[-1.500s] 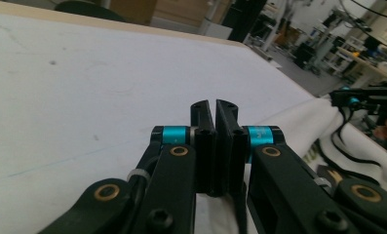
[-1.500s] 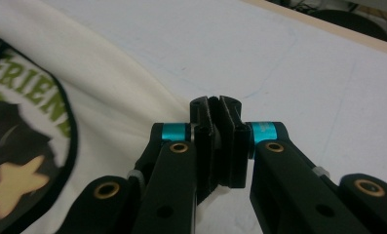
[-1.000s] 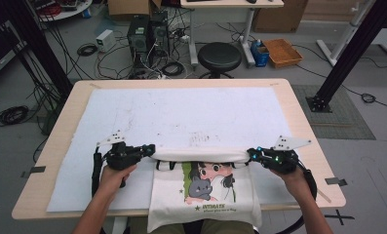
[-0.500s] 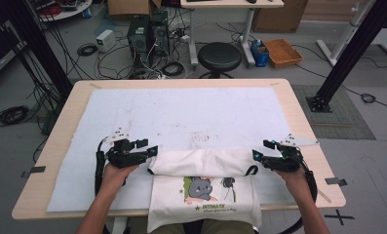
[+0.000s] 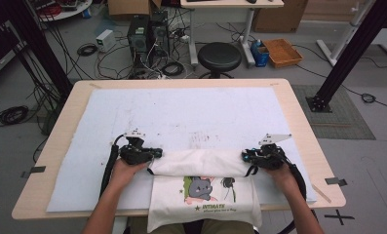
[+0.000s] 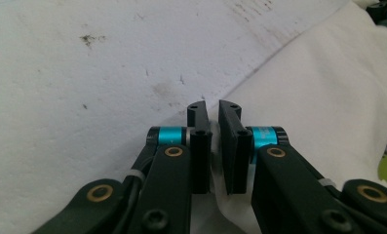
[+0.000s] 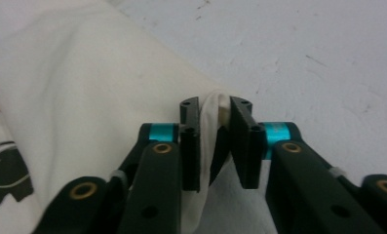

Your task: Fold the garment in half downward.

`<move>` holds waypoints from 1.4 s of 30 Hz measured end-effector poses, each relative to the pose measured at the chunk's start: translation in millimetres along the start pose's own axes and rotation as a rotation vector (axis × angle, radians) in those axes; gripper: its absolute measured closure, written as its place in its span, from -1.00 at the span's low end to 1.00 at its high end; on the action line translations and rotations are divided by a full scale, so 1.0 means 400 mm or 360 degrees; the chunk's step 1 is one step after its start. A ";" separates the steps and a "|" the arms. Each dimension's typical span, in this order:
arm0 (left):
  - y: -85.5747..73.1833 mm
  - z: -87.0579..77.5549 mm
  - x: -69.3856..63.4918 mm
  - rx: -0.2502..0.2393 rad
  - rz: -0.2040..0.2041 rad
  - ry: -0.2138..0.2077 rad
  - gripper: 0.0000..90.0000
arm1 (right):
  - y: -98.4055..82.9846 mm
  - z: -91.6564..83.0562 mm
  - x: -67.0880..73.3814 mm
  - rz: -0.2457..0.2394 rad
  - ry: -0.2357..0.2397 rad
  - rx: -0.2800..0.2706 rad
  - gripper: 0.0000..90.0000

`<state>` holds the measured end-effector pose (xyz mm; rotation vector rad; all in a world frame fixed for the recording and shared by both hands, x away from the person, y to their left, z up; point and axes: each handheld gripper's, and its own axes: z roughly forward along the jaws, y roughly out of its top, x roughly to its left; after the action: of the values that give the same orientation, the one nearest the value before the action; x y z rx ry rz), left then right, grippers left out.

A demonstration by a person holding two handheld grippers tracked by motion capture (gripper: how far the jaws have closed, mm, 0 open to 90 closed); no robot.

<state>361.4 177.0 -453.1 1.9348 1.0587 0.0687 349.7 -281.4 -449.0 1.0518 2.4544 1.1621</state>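
Observation:
A white T-shirt (image 5: 201,163) with a cartoon print lies at the table's near edge. Its top part is folded over into a band, and its hem hangs off the front. My left gripper (image 5: 153,155) sits at the band's left end. Its jaws have just been closing, and they are now nearly together on the shirt's edge (image 6: 327,97); in the left gripper view white cloth shows low between the left gripper's (image 6: 213,109) jaws. My right gripper (image 5: 244,156) is at the band's right end. It too has just been closing, and the right gripper's (image 7: 215,107) jaws pinch a ridge of the shirt (image 7: 84,87).
A stained white mat (image 5: 181,112) covers most of the wooden table (image 5: 69,112). On the floor behind the table are a black stool (image 5: 221,56), computer towers (image 5: 147,31), loose cables and an orange crate (image 5: 282,51). A black frame post (image 5: 337,63) rises at the right.
The thin fold has spread into a wider, flatter band. Both grippers let go and opened half a second ago, then came inward and closed on the band's ends.

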 end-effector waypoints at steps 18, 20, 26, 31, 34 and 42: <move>0.134 -0.009 0.090 -0.0455 -0.0114 0.0197 0.90 | 0.156 0.071 -0.084 0.0044 -0.0359 -0.0169 0.86; 0.133 -0.006 0.087 -0.0511 -0.0112 0.0216 0.66 | 0.159 0.082 -0.088 0.0060 -0.0354 -0.0166 0.83; 0.097 -0.028 0.074 -0.0483 -0.0110 0.0235 0.19 | 0.119 0.065 -0.083 0.0187 -0.0334 -0.0175 -0.12; 0.065 -0.034 0.045 -0.0386 -0.0058 0.0195 0.07 | 0.074 0.004 -0.063 0.0269 -0.0291 -0.0267 -0.29; 0.050 -0.014 0.035 -0.0276 -0.0058 0.0202 0.07 | 0.049 -0.010 -0.050 0.0268 -0.0248 -0.0259 -0.18; 0.012 -0.004 0.013 -0.0252 -0.0107 0.0265 0.33 | 0.038 0.018 -0.041 0.0280 -0.0235 -0.0246 -0.02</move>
<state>367.0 180.4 -450.6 1.7728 1.1903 0.2719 372.8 -282.2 -443.9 1.2780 2.1587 1.2537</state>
